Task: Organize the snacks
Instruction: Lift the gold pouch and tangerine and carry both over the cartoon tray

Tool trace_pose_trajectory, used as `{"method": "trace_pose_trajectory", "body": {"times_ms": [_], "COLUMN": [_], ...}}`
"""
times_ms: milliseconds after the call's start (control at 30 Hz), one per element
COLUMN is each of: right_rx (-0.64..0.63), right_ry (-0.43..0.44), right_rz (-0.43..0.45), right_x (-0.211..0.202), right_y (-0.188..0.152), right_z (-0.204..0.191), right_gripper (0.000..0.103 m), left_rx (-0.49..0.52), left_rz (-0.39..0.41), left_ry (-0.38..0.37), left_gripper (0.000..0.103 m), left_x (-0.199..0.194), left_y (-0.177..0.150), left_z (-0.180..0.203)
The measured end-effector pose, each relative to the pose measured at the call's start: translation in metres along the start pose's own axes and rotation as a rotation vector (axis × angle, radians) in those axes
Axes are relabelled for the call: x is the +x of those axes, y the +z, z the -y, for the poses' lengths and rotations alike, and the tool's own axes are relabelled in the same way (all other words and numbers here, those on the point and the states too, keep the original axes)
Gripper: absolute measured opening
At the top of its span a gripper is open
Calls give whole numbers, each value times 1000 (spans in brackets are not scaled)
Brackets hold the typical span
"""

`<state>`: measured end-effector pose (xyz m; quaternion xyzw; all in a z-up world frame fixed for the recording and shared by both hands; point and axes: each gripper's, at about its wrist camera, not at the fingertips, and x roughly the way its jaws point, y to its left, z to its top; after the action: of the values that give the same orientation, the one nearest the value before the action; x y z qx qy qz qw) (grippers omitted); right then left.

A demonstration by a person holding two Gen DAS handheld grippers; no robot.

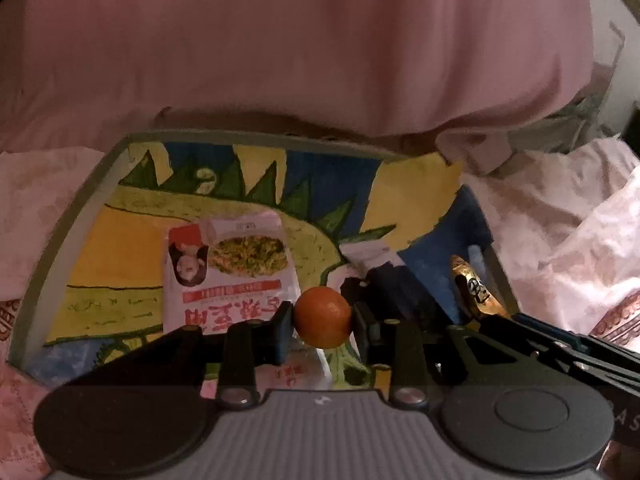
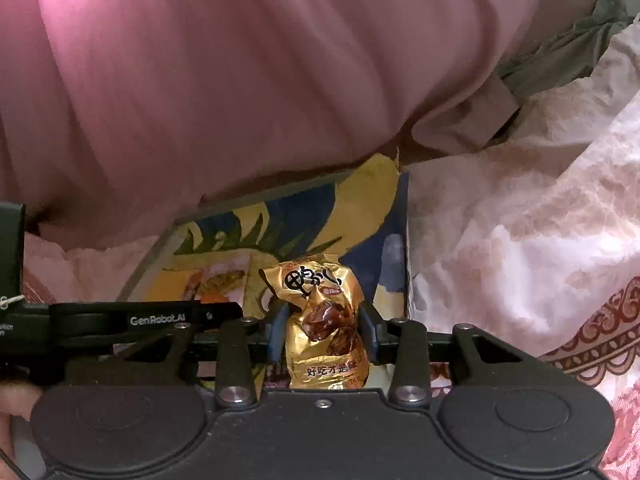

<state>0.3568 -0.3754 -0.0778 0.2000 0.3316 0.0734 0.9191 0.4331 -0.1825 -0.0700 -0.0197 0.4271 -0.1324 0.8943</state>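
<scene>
My left gripper (image 1: 323, 322) is shut on a small orange (image 1: 323, 314), holding it just above a shallow tray (image 1: 76, 208) whose floor is painted yellow, blue and green. A white snack packet (image 1: 228, 268) with a food picture lies flat in the tray, beyond and left of the orange. My right gripper (image 2: 324, 334) is shut on a crinkled gold snack packet (image 2: 320, 312), held upright over the tray's right part (image 2: 402, 248). In the left wrist view the gold packet (image 1: 476, 292) shows at the right, near the tray's right wall.
A person's pink garment (image 1: 280, 40) fills the space above and behind the tray. Pale floral bedding (image 2: 520, 240) surrounds the tray on both sides. The left gripper's black body (image 2: 160, 320) crosses the left of the right wrist view.
</scene>
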Motion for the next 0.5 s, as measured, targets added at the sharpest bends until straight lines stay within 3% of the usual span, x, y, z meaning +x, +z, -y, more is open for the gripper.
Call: {"method": "trace_pose_trajectory", "body": {"times_ms": [233,300,500], "right_rx": [-19,-8,-24], "right_ry": [-35,-40,-51], "right_rz": [-14,-24,-18], "right_x": [3,3,-4], "right_y": [-3,-3,-3], "right_z": [-1,-1,-4], "right_gripper": [47,50,60], "left_rx": [-65,-68,-62], "left_rz": [-26,-30,-7], "left_ry": [-6,2,33], "left_gripper": [36,48,65], "left_x": [6,5,-6], "left_y": [-4,-3,1], "left_z": [-6,-6,-5]}}
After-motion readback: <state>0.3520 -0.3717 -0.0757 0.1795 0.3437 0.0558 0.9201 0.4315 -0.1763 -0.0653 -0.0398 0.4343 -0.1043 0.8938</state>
